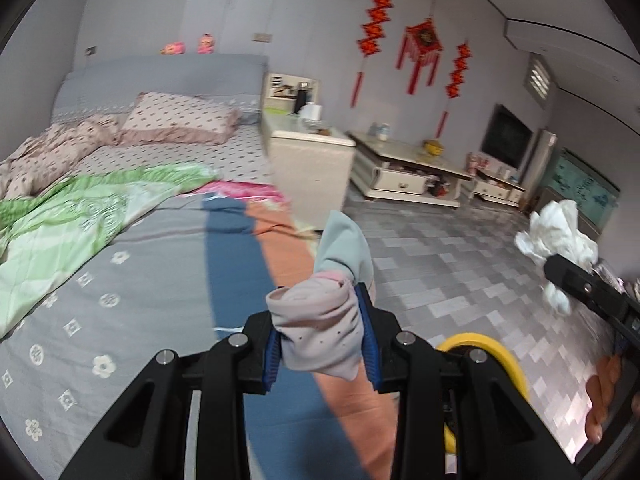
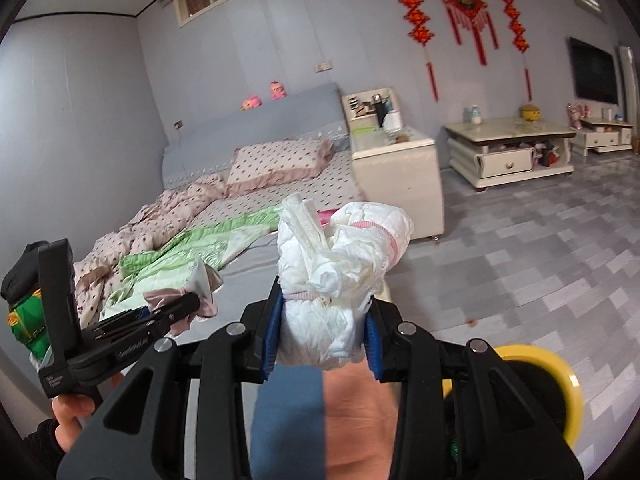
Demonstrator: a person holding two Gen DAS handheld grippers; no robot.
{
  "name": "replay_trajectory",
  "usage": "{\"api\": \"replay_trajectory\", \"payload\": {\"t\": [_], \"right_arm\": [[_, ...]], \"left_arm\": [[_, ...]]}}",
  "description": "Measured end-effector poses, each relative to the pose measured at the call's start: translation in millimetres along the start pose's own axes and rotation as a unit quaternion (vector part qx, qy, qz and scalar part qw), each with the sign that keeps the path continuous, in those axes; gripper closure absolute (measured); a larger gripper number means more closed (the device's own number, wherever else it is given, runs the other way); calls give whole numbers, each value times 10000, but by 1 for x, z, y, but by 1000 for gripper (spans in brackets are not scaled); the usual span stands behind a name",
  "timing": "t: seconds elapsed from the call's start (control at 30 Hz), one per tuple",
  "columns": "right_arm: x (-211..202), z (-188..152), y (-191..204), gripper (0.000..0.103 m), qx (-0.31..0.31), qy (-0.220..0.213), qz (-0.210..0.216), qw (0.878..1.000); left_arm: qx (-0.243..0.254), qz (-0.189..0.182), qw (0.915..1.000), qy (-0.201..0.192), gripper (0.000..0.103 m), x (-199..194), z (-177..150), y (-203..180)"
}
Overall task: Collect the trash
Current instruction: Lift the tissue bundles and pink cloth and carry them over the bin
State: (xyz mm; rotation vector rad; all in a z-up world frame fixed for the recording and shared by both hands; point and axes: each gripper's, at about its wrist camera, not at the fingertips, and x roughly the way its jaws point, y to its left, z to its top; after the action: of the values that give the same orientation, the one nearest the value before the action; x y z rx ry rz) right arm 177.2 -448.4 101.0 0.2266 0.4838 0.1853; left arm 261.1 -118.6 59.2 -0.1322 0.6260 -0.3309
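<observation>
In the left wrist view my left gripper [image 1: 320, 320] is shut on a pink-grey and pale blue wad of cloth [image 1: 320, 332], which sticks up between the blue pads above the bed. At that view's right edge my right gripper [image 1: 562, 270] holds a crumpled white diaper [image 1: 556, 232] over the floor. The right wrist view has my right gripper [image 2: 324, 312] shut on that white diaper [image 2: 340, 272]. The left gripper [image 2: 188, 306] reaches in from the left there, with the pink-grey wad [image 2: 202, 292] in its tips.
A yellow-rimmed bin [image 2: 560, 376] sits low at the right, its yellow rim [image 1: 492, 348] partly behind the gripper. The bed [image 1: 120, 280] with quilts fills the left. A bedside cabinet [image 1: 312, 160] and a low table [image 1: 404, 172] stand beyond on the tiled floor. A hand [image 2: 72, 408] holds the left tool.
</observation>
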Motion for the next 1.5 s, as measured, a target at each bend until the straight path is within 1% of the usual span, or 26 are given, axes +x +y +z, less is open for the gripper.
{"api": "replay_trajectory", "payload": {"t": [0.23,0.33,0.47,0.6,0.67,0.77,1.03,1.2,1.33,1.43,1.47,1.5], "right_arm": [[-35,25,-72,69,227,-111,-439,9987],[-46,29,-98,69,287,-135,-651,9974],[-64,32,-139,69,374,-132,-958,9946],[-68,23,-177,68,517,51,-1090,9927],[-65,12,-193,68,576,185,-1131,9917],[-56,-7,-214,68,722,378,-1111,9905],[-11,-57,-246,68,1149,818,-1134,9835],[9,-75,-262,68,1375,999,-1155,9786],[12,-78,-266,67,1393,949,-1155,9789],[9,-75,-261,63,1360,857,-1176,9800],[8,-74,-260,61,1351,812,-1199,9802],[8,-73,-259,59,1336,792,-1218,9803]], "left_arm": [[252,-354,9990,77,72,9,9,-61],[343,-519,9979,197,72,19,12,-89],[513,-622,9963,283,72,34,14,-120],[713,-678,9943,414,72,54,5,-150],[746,-725,9932,519,72,69,-2,-158],[839,-801,9905,735,72,93,-21,-173],[1211,-902,9795,1329,72,154,-83,-204],[1324,-952,9745,1539,71,174,-108,-213],[1291,-1084,9727,1594,71,179,-114,-215],[1267,-1197,9720,1579,70,178,-111,-213],[1269,-1243,9713,1583,68,178,-110,-212],[1278,-1294,9705,1583,65,177,-110,-212]]}}
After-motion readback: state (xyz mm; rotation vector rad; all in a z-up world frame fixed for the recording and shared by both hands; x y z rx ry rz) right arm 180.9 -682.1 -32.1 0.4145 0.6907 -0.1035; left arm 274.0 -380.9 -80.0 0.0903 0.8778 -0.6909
